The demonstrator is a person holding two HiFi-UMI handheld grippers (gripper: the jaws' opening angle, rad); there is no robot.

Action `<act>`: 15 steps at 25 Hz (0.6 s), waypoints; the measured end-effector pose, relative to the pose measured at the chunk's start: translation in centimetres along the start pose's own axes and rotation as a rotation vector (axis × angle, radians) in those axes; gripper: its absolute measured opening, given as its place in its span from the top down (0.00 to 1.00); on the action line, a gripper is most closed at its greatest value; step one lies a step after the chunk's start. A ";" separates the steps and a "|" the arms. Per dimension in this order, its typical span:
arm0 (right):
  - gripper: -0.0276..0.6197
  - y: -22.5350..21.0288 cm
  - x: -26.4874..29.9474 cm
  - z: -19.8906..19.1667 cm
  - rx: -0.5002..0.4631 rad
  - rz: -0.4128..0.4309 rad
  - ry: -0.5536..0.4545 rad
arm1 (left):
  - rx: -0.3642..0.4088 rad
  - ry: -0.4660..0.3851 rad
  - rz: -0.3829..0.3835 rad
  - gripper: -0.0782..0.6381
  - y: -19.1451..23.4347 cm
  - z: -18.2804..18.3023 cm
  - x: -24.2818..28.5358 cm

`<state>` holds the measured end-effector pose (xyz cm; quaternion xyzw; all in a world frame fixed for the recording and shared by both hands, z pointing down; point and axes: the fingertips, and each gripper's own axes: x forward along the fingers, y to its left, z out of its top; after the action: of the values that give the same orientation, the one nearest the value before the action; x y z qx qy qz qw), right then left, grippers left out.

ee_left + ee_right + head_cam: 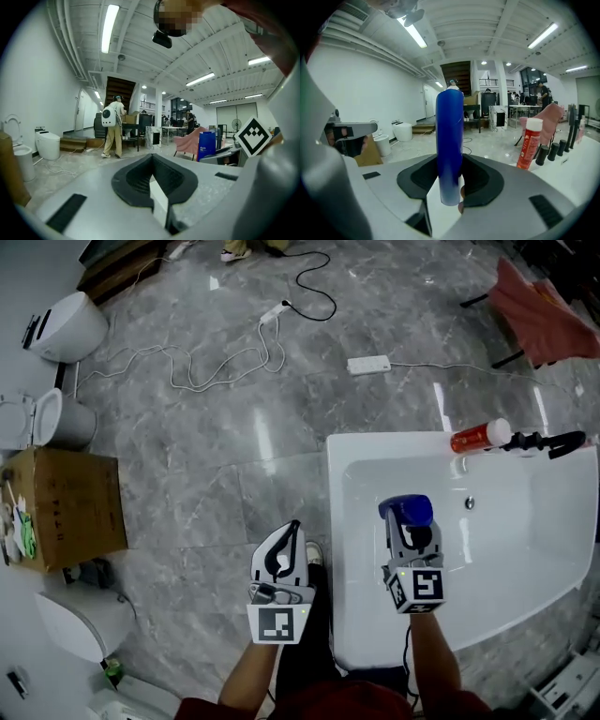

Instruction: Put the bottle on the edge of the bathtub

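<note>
Grey marble floor (206, 427) fills the room, crossed by white and black cables, with a white toilet (66, 326) at the far left and a cardboard box (75, 507) below it whose dark print is too small to read. Beside the white bathtub (336, 521), the left gripper (291, 529) points forward over the floor, its jaws together and empty, marker cube facing up. Over the tub's basin the right gripper (409, 526) is clamped on the blue bottle (449, 150), which stands upright between the pads. Its white lettering shows only from afar in the left gripper view, unreadable. On the tub's far edge a red bottle (476, 437) with a white cap lies just beside a black faucet (548, 441); its label cannot be read. Pink cloth (539, 320) hangs at the upper right.
</note>
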<state>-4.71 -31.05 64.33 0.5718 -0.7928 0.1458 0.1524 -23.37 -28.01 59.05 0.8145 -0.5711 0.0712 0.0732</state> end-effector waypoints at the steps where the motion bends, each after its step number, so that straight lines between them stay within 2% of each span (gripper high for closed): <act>1: 0.73 -0.1 1.3 -0.6 -0.005 0.001 0.010 | -0.029 0.003 0.012 0.88 0.5 -0.9 0.5; 6: 0.73 -0.2 7.6 -2.8 -0.019 0.002 0.032 | -0.073 0.086 0.041 0.88 3.0 -6.1 2.6; 15: 0.73 -0.4 16.1 -1.8 -0.085 -0.041 -0.048 | -0.076 0.070 0.021 0.88 4.6 -8.3 5.0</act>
<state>-8.99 -44.31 72.52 0.5841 -0.7900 0.0952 0.1603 -26.23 -32.48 68.39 0.8020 -0.5791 0.0785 0.1233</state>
